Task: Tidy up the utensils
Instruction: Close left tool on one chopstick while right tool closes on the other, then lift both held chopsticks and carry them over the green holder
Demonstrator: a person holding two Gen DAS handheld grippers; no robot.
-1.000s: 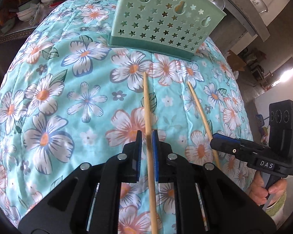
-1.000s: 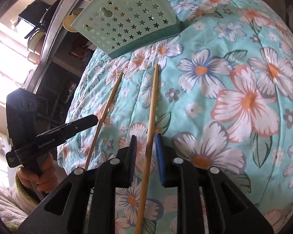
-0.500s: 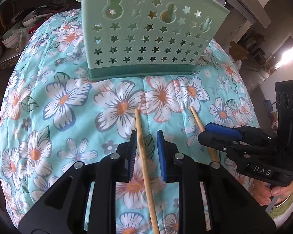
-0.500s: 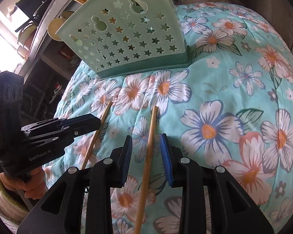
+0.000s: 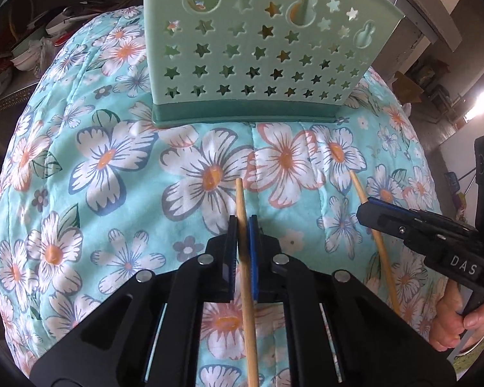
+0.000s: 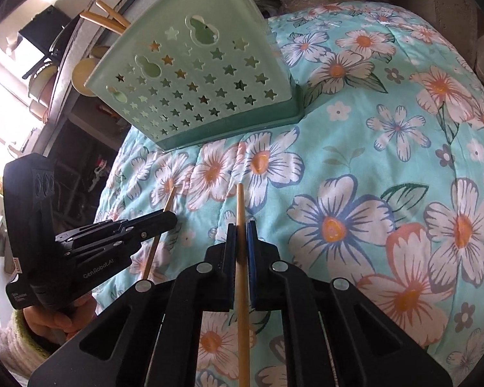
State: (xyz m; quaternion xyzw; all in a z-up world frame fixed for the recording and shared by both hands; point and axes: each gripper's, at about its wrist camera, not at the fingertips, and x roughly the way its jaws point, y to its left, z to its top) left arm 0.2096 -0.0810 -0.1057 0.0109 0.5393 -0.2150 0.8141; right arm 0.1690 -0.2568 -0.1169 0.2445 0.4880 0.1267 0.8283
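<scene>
Both grippers, left gripper (image 5: 243,222) and right gripper (image 6: 241,225), are each clamped on a thin round wooden chopstick (image 5: 249,306) (image 6: 241,290) pointing lengthwise toward the far star-punched mint plastic basket (image 5: 258,51) on the quilted floral cloth (image 5: 113,161).

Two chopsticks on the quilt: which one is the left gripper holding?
The left gripper is shut on the chopstick lying farther from the person's right hand. The other chopstick sits clamped in the right gripper.

A quilted turquoise cloth with white-and-orange flowers (image 5: 113,161) carries a mint-green star-perforated plastic basket (image 5: 258,51) and two thin wooden chopsticks (image 5: 376,242), well apart.
</scene>
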